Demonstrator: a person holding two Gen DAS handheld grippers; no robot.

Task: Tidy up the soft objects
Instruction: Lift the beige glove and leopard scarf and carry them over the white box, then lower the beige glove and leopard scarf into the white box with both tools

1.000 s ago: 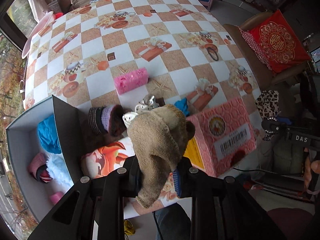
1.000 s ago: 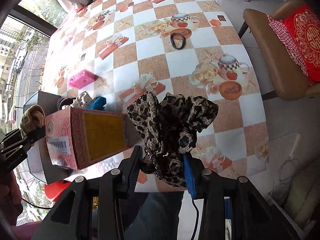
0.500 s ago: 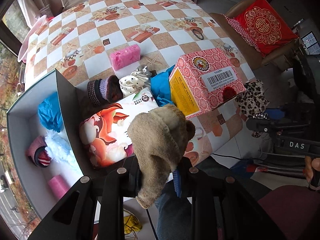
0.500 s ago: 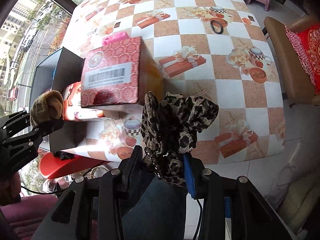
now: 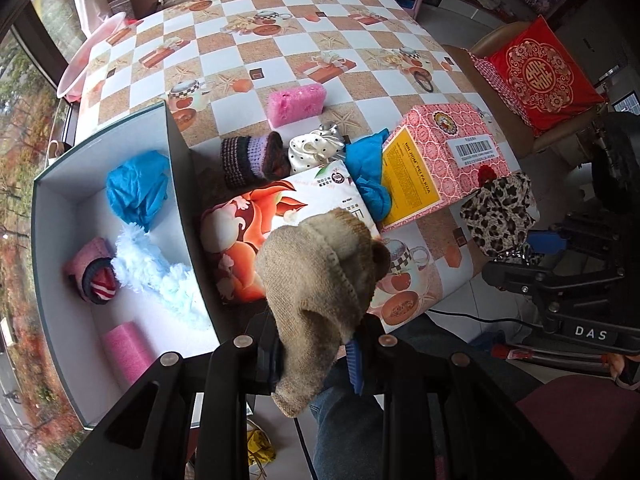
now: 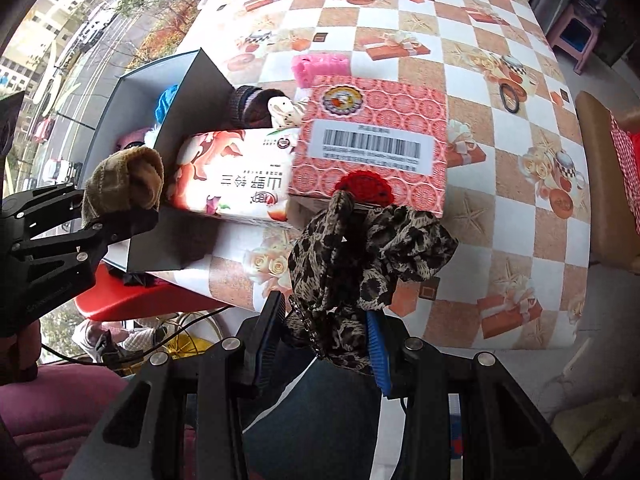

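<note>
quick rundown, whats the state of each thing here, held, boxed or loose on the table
left tool: shut on tan knit sock
right tool: shut on leopard scrunchie
grey box: open, soft items inside
blue cloth: in grey box
pink sponge: loose on table
striped knit piece: loose on table
pink carton: closed, tilted

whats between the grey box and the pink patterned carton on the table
The orange-and-white tissue pack lies between the grey box and the pink carton, with crumpled blue cloth at the carton's side; the left wrist view shows it.
</note>
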